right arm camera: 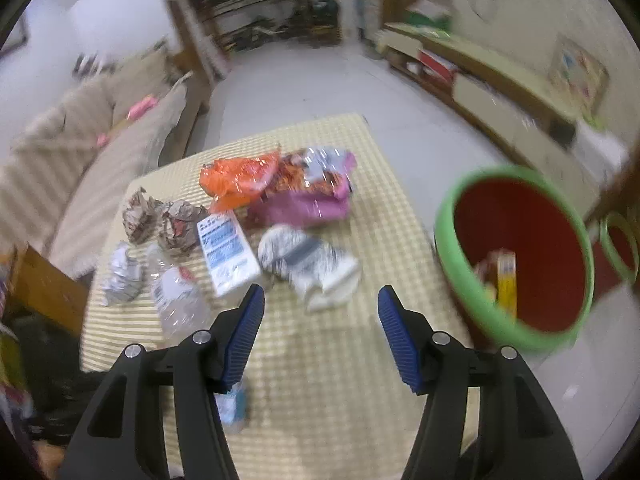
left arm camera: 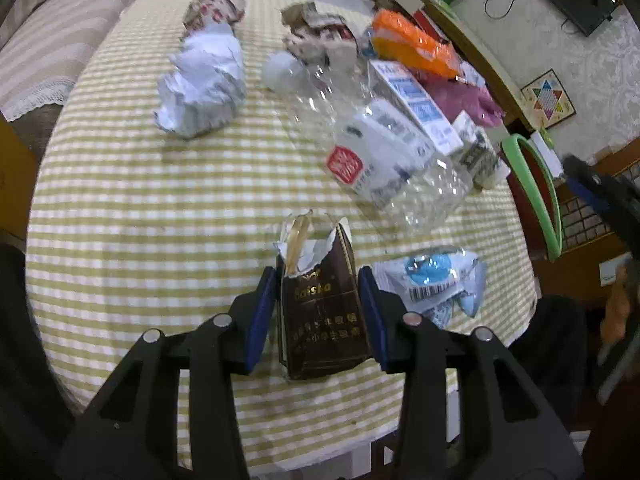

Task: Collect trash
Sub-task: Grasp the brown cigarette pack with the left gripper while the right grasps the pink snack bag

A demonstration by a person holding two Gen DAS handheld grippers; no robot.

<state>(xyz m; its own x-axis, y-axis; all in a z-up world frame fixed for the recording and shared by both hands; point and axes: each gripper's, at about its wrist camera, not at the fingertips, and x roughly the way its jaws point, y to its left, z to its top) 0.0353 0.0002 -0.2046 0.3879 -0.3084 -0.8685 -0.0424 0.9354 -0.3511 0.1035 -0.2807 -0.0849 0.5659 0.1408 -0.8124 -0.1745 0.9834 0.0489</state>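
Currently, a torn brown carton (left arm camera: pixel 322 312) is clamped between the pads of the left gripper (left arm camera: pixel 318 312) above the checked tablecloth (left arm camera: pixel 160 208). The right gripper (right arm camera: pixel 320 336) is held apart and empty, near a green-rimmed bin (right arm camera: pixel 516 256) beside the table.

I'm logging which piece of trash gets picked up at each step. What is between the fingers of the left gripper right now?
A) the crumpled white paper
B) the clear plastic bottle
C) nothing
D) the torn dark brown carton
D: in the left wrist view the left gripper has its blue fingers pressed against both sides of the torn dark brown carton.
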